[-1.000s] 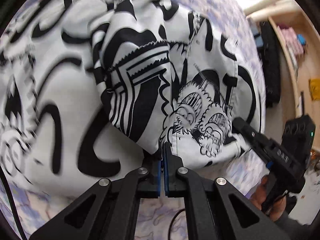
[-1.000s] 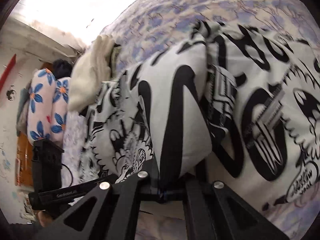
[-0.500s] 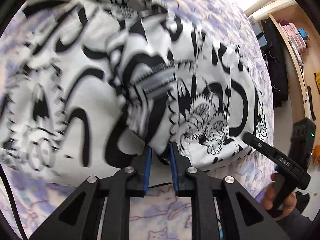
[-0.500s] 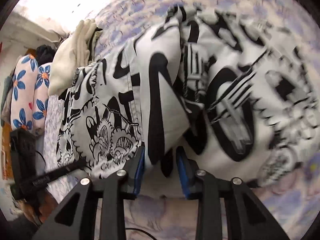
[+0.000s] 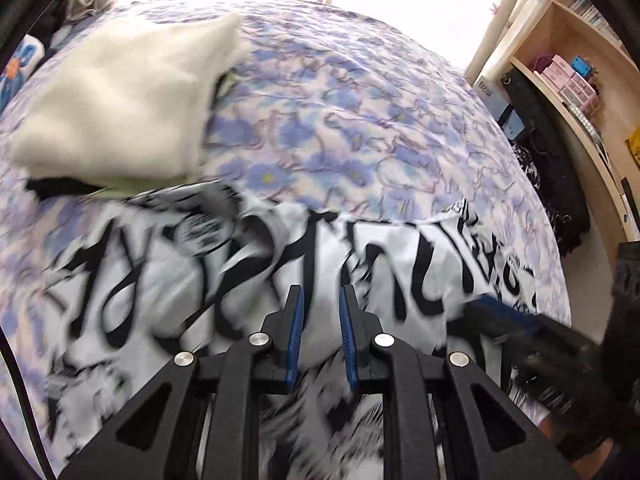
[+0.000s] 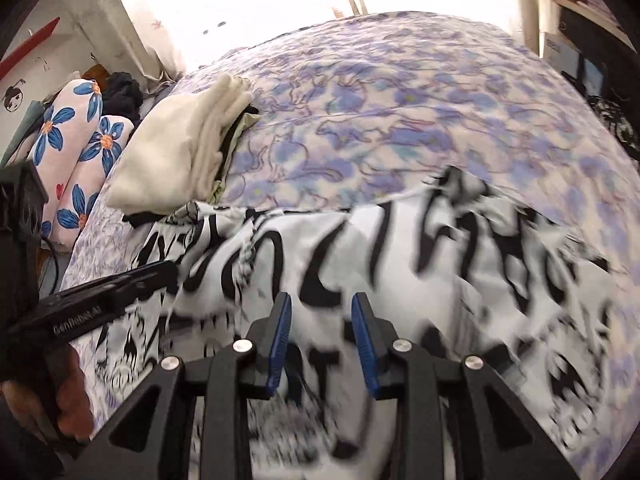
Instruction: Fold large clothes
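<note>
Garment first: a large black-and-white printed shirt (image 5: 248,264) lies on the bed (image 5: 360,92), spread across the flowered bedspread just in front of a folded cream stack (image 5: 120,96) that sits at the far left of it, the stack's near edge almost touching the shirt's far hem. The left gripper (image 5: 320,336) hovers over the near part of the shirt with its blue-padded jaws apart and nothing between them; the right gripper (image 6: 322,344) hangs likewise over the shirt (image 6: 360,280), jaws apart and empty, so neither tool has cloth in hand. In the left wrist view the other tool shows at the right of the shirt, and in the right wrist view the left tool shows at the shirt's left, so the two stand side by side along its near edge. Both pictures are smeared by motion, so the exact lie of the folds is hard to read, but the shirt looks shallower front to back than wide, which suggests at least one fold is already laid. My judgement is that the task is partway through: the shirt is still a broad band with a ruffled far edge, and it probably needs a further fold or two, some smoothing, and perhaps a place beside the cream stack.
</note>
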`<state>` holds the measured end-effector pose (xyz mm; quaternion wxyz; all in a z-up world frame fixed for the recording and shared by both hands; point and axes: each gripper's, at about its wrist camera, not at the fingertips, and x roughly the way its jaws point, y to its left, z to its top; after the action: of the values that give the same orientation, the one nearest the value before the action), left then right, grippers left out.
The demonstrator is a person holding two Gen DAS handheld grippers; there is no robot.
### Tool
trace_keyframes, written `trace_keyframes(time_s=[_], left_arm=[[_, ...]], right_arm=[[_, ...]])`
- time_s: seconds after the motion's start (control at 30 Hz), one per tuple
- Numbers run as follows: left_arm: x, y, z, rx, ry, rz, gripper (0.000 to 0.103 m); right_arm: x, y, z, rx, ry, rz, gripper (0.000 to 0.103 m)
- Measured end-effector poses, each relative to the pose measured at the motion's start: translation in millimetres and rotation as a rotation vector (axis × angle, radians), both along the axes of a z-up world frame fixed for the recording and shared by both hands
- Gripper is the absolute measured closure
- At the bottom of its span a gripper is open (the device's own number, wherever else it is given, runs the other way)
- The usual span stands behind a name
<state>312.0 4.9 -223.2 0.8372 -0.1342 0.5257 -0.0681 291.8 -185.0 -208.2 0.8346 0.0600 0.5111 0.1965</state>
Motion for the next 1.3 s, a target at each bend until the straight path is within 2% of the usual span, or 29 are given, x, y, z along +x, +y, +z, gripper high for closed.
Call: trace_keyframes(time_s=[0.1, 0.17, 0.23, 0.33, 0.47, 0.57, 0.67, 0.8, 0.9, 0.97, 1.03, 1.3], left_arm=[[14, -11, -22, 0.025, 0.04, -0.004, 0.088], [16, -6, -44, 0.066, 0.087, 0.009, 0.088], [14, 5, -67, 0.128, 0.159, 0.044, 0.088], [5, 17, -77, 0.096, 0.164, 0.061, 0.088], [2, 15, -70, 0.126, 0.162, 0.043, 0.088], [-9, 11, -52, 0.117, 0.137, 0.049, 0.088], [-33, 0, -32, 0.081, 0.107, 0.023, 0.088], [-68, -20, -27, 0.032, 0.141, -0.031, 0.085], [-91, -28, -38, 0.035, 0.188, -0.05, 0.074], [-103, -28, -51, 0.061, 0.227, -0.042, 0.074], [-112, -25, -57, 0.049, 0.227, -0.029, 0.074], [-118, -26, -44, 0.052, 0.233, 0.001, 0.074]], right_arm=[[13, -2, -25, -0.054, 0.019, -0.025, 0.073], [16, -17, -41, -0.12, 0.022, -0.045, 0.091], [14, -35, -55, -0.196, 0.024, -0.05, 0.103], [6, -55, -64, -0.19, 0.039, -0.039, 0.103], [-1, -63, -53, -0.156, 0.078, -0.041, 0.103], [-10, -62, -34, -0.077, 0.095, -0.05, 0.1], [-25, -45, -21, -0.036, 0.081, 0.003, 0.1], [-51, -19, -24, -0.08, 0.084, 0.105, 0.1], [-68, -20, -46, -0.122, 0.132, 0.107, 0.1], [-80, -28, -54, -0.097, 0.135, 0.105, 0.1], [-87, -32, -54, -0.088, 0.122, 0.115, 0.1], [-93, -28, -40, -0.128, 0.114, 0.14, 0.1]])
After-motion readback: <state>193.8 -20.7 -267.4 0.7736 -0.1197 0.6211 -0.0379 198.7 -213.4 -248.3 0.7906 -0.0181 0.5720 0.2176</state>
